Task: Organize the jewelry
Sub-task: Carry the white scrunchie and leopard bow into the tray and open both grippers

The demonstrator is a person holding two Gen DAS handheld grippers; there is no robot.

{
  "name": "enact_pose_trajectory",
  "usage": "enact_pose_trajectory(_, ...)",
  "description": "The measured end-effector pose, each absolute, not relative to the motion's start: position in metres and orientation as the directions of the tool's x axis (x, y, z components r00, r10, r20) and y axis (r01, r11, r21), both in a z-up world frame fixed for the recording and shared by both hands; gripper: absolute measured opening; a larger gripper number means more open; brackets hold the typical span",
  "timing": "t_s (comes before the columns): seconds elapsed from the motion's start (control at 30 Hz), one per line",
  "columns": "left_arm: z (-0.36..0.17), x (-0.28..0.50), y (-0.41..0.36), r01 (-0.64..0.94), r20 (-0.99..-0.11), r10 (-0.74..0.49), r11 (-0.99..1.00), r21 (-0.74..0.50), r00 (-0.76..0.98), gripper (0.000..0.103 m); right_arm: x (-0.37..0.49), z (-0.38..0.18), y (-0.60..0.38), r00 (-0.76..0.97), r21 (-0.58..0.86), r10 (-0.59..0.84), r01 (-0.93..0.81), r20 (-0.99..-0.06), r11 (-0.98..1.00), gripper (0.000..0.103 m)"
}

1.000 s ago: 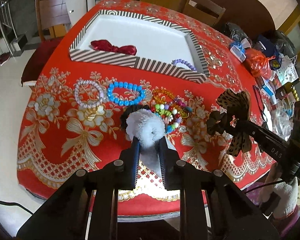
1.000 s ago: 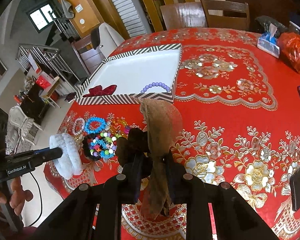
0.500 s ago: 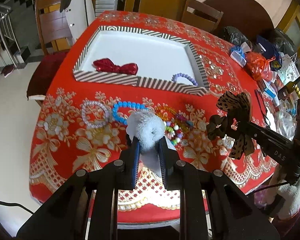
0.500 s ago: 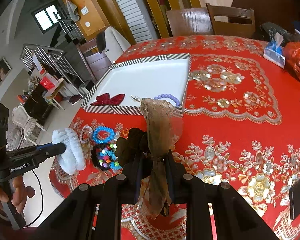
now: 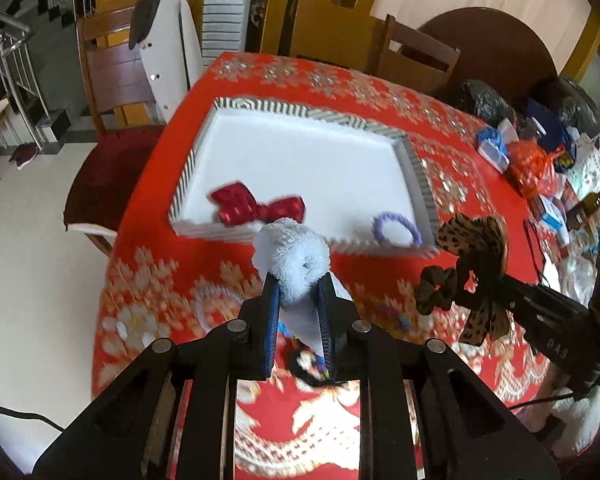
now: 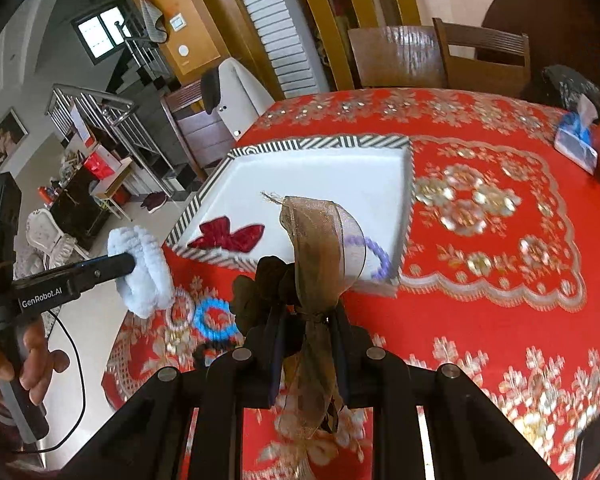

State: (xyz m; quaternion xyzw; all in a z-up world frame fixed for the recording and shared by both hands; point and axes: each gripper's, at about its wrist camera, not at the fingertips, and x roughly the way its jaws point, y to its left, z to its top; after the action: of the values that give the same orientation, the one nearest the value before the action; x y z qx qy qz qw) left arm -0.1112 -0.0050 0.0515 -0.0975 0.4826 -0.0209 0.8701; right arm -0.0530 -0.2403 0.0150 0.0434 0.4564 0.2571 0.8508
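Left gripper (image 5: 298, 298) jaws pinch the white fluffy scrunchie (image 5: 294, 258), held aloft at 6 o'clock of the striped tray (image 5: 416, 172), likely for drop-in. Right gripper (image 6: 306, 336) jaws pinch the brown ribbon scrunchie (image 6: 320, 248) by its knot, so the tails hang free. Red bow (image 5: 256, 208) and purple bracelet (image 5: 396, 228) lie inside the tray; blue bracelet (image 6: 216, 318) waits on the tablecloth (image 6: 500, 280).

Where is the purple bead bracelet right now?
The purple bead bracelet lies inside the white striped-rim tray, in its near right corner, right of the red shiny bow.
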Motion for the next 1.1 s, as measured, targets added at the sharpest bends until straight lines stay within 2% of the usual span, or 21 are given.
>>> enact_pose_trajectory(0.37, 0.048, -0.034, 0.022, -0.075, -0.833, -0.078, 0.987, -0.142, 0.548, 0.017, 0.023, 0.009, -0.181, 0.415, 0.306, 0.479, -0.418, -0.773, 0.856, 0.02)
enact_pose_trajectory(0.7, 0.008, 0.039, 0.042, -0.089, -0.874, -0.043, 0.991, -0.098, 0.483, 0.017, 0.09, -0.022, -0.14, 0.362, 0.367, 0.495, -0.368, -0.79, 0.854, 0.02)
enact_pose_trajectory(1.1, -0.029, 0.079, 0.055, -0.1, -0.909, -0.048, 0.99, -0.097, 0.413, 0.017, 0.142, -0.063, -0.111, 0.28, 0.408, 0.499, -0.324, -0.82, 0.854, 0.02)
